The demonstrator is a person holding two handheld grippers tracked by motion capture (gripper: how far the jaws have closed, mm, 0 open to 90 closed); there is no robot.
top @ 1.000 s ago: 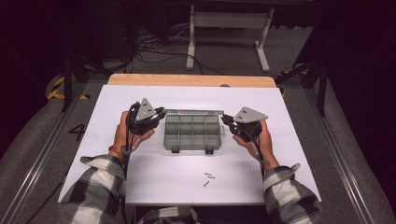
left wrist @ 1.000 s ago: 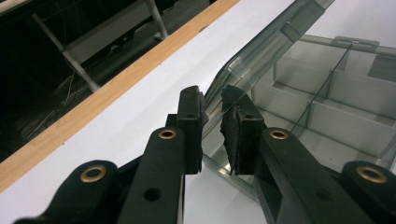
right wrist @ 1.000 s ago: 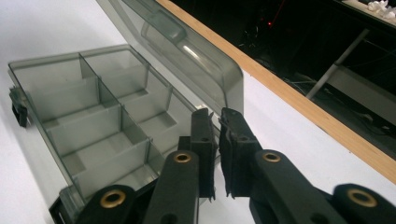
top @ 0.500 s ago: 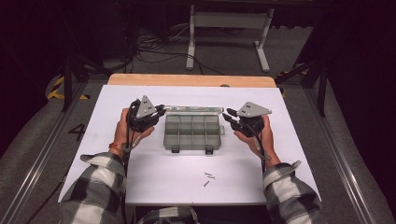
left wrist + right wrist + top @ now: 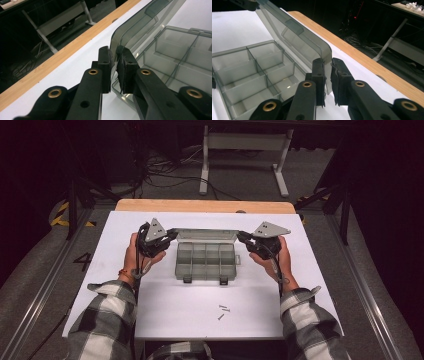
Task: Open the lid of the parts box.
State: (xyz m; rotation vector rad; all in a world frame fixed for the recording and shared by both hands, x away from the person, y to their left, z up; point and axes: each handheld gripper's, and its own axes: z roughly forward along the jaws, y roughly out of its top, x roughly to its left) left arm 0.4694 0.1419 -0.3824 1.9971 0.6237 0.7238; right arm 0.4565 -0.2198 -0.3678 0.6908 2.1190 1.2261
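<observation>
While you hold the smoky, translucent plastic lid up at its two rounded corners, your left gripper and right gripper each have their black padded jaws nipped on its thin edge, the right having just closed further. Below it, the compartment box sits mid-table on the smooth white sheet, its square cells bare. A few small screws lie nearer you, well apart from it.
</observation>
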